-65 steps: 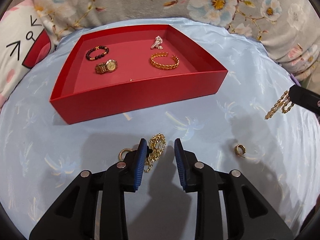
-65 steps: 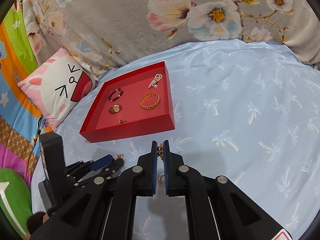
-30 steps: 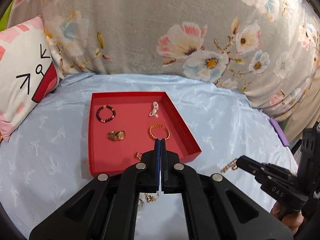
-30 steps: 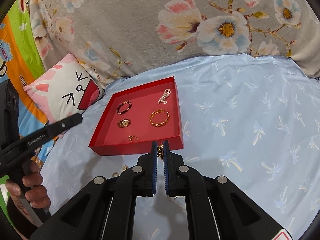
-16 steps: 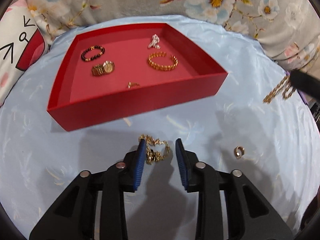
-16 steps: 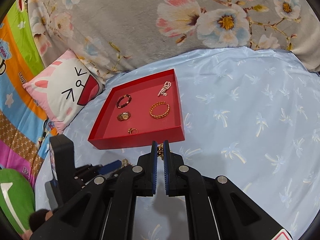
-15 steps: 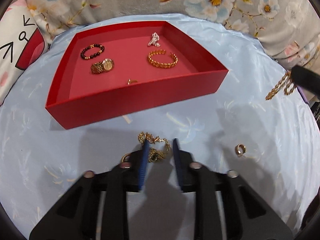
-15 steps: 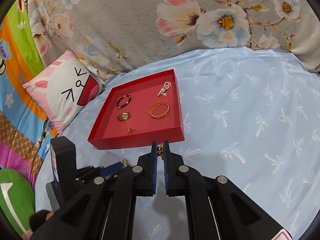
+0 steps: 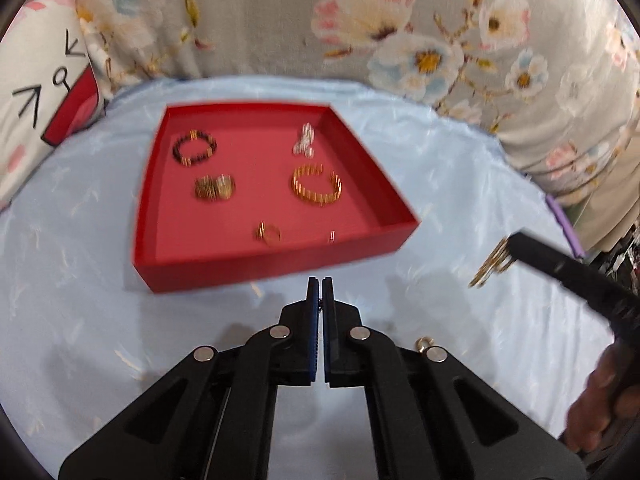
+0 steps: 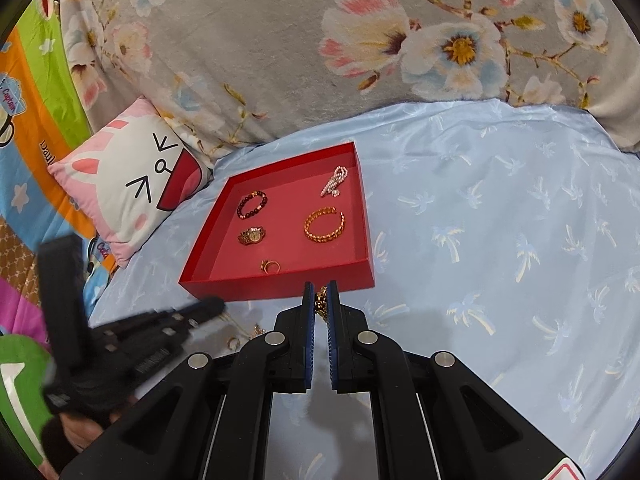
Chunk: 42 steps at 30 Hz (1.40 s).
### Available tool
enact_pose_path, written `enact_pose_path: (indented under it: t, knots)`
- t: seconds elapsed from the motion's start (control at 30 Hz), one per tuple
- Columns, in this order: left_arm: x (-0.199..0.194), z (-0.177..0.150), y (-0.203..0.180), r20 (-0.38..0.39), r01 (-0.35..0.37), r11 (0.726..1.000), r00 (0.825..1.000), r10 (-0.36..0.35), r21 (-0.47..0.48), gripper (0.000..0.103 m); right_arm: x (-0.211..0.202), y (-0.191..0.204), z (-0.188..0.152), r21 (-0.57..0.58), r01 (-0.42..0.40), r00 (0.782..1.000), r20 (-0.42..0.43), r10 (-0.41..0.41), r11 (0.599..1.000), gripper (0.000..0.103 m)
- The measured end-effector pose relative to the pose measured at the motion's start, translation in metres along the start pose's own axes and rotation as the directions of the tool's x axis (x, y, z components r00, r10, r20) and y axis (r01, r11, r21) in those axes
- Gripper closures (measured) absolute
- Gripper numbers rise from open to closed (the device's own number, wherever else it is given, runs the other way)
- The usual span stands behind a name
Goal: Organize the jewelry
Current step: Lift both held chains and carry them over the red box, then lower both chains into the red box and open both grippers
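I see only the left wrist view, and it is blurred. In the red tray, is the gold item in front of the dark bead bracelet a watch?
Observer: Yes. The right wrist view is sharp: it is a gold watch with a round dial, lying in the red tray.
Operator: Is something on the cloth hidden under my left tool?
Observer: A loose chain of gold lies on the blue cloth, close to the tip of the left tool. Whether the tool touches it, I cannot tell.
Operator: How does the right tool grip its chain?
Observer: The right tool is shut on the held chain, bunched between its blue pads near the tips.
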State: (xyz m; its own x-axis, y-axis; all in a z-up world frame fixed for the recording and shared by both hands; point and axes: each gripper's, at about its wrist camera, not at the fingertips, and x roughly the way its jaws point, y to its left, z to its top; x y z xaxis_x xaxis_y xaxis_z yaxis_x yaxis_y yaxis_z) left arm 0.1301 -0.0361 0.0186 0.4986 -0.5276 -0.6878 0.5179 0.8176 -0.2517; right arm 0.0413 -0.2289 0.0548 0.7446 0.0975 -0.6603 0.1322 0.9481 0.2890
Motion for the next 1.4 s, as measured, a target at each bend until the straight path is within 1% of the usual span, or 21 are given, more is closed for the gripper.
enact_pose_path:
  t: [0.1, 0.2, 0.27, 0.5, 0.7, 0.83, 0.97, 1.17, 1.27, 1.3, 1.37, 1.4]
  knots:
    - [-0.024, 0.026, -0.001, 0.063, 0.005, 1.000, 0.998, -0.006, 0.006, 0.103, -0.001, 0.003, 0.008, -0.004, -0.019, 1.000, 0.010, 0.019, 1.000, 0.098]
    - [-0.040, 0.049, -0.001, 0.107, 0.010, 1.000, 0.994, -0.011, 0.011, 0.103, 0.001, 0.007, 0.021, -0.015, -0.038, 0.999, 0.015, 0.038, 0.999, 0.098]
    - [-0.048, 0.065, -0.001, 0.133, 0.000, 1.000, 0.991, -0.004, 0.027, 0.103, 0.002, 0.011, 0.030, -0.025, -0.053, 0.998, 0.014, 0.053, 0.998, 0.098]
    - [-0.051, 0.114, -0.002, 0.190, -0.037, 0.998, 0.982, 0.025, 0.057, 0.103, 0.023, 0.031, 0.077, -0.053, -0.131, 0.991, -0.005, 0.131, 0.990, 0.098]
    - [-0.044, 0.155, 0.002, 0.234, -0.063, 0.996, 0.971, 0.047, 0.061, 0.103, 0.058, 0.048, 0.113, -0.075, -0.149, 0.989, -0.033, 0.147, 0.986, 0.098]
    - [-0.027, 0.174, 0.009, 0.229, -0.075, 0.996, 0.971, 0.062, 0.048, 0.103, 0.093, 0.054, 0.132, -0.074, -0.148, 0.987, -0.071, 0.143, 0.986, 0.098]
    - [0.002, 0.186, 0.022, 0.202, -0.072, 0.997, 0.977, 0.066, 0.021, 0.103, 0.128, 0.052, 0.142, -0.061, -0.133, 0.986, -0.114, 0.126, 0.989, 0.098]
    - [0.046, 0.185, 0.042, 0.144, -0.076, 0.997, 0.987, 0.078, -0.014, 0.103, 0.181, 0.044, 0.141, -0.036, -0.111, 0.977, -0.187, 0.102, 0.993, 0.098]
    - [0.059, 0.184, 0.049, 0.127, -0.085, 0.996, 0.988, 0.087, -0.020, 0.102, 0.201, 0.039, 0.139, -0.010, -0.121, 0.968, -0.222, 0.116, 0.993, 0.098]
    - [0.063, 0.183, 0.052, 0.121, -0.089, 0.996, 0.988, 0.092, -0.028, 0.102, 0.206, 0.038, 0.138, -0.011, -0.116, 0.968, -0.227, 0.111, 0.993, 0.097]
    - [0.068, 0.180, 0.060, 0.124, -0.108, 0.993, 0.986, 0.114, -0.054, 0.101, 0.210, 0.036, 0.137, -0.013, -0.105, 0.970, -0.222, 0.100, 0.994, 0.091]
    - [0.068, 0.179, 0.063, 0.125, -0.117, 0.991, 0.984, 0.124, -0.064, 0.098, 0.210, 0.035, 0.137, -0.014, -0.096, 0.972, -0.218, 0.091, 0.995, 0.090]
